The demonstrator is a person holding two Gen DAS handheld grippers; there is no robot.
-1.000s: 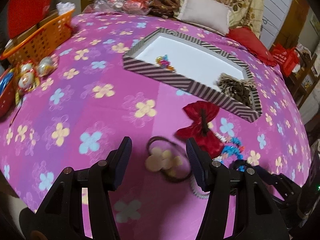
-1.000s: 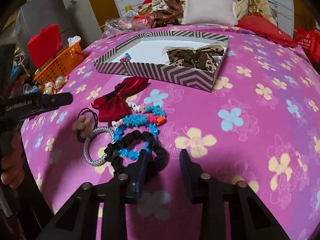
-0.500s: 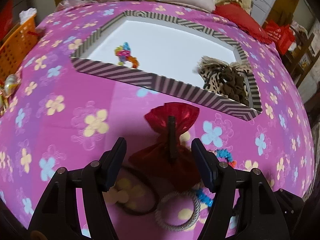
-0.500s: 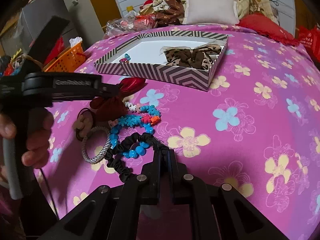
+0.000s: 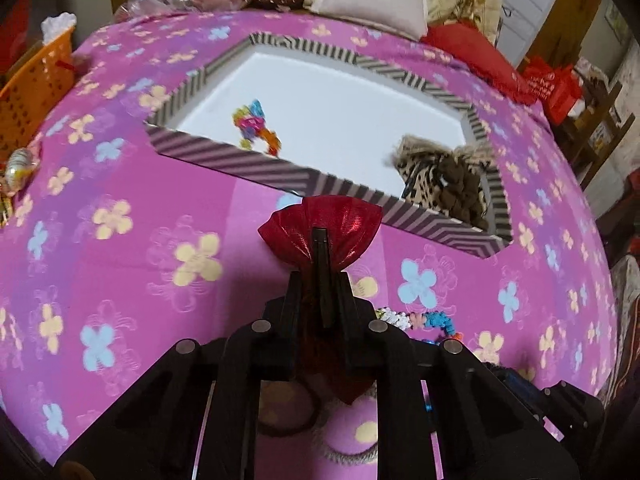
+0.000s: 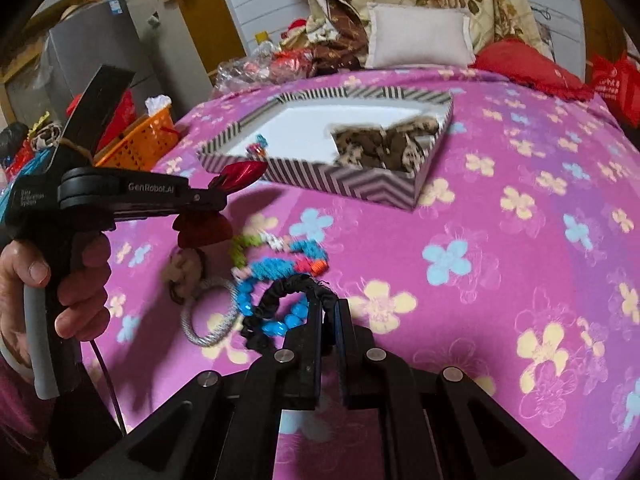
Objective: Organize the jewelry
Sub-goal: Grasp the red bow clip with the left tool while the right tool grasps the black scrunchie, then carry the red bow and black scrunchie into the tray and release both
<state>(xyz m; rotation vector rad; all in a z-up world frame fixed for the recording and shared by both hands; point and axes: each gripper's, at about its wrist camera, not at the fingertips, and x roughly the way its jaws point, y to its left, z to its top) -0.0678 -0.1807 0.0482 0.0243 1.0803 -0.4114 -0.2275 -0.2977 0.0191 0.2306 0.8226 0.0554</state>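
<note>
Two pickups are in hand: the left gripper is closing on the red bow, the right gripper is clamped on the black scrunchie; both must be carried to the striped box.

Two fisheye cameras, each mounted behind a hand-held claw, look steeply down over a bed spread with a pink flowered cover. The left wrist view rides close above the left claw, facing the striped box head-on at near range, pillows and an orange basket at the edges. The right wrist view sits behind the right claw, a little farther back and to the right, taking in the same striped box at an angle and the left claw from the side, a hand on its grip. Both views share the box, the red bow and the hair ties on the cover.
</note>
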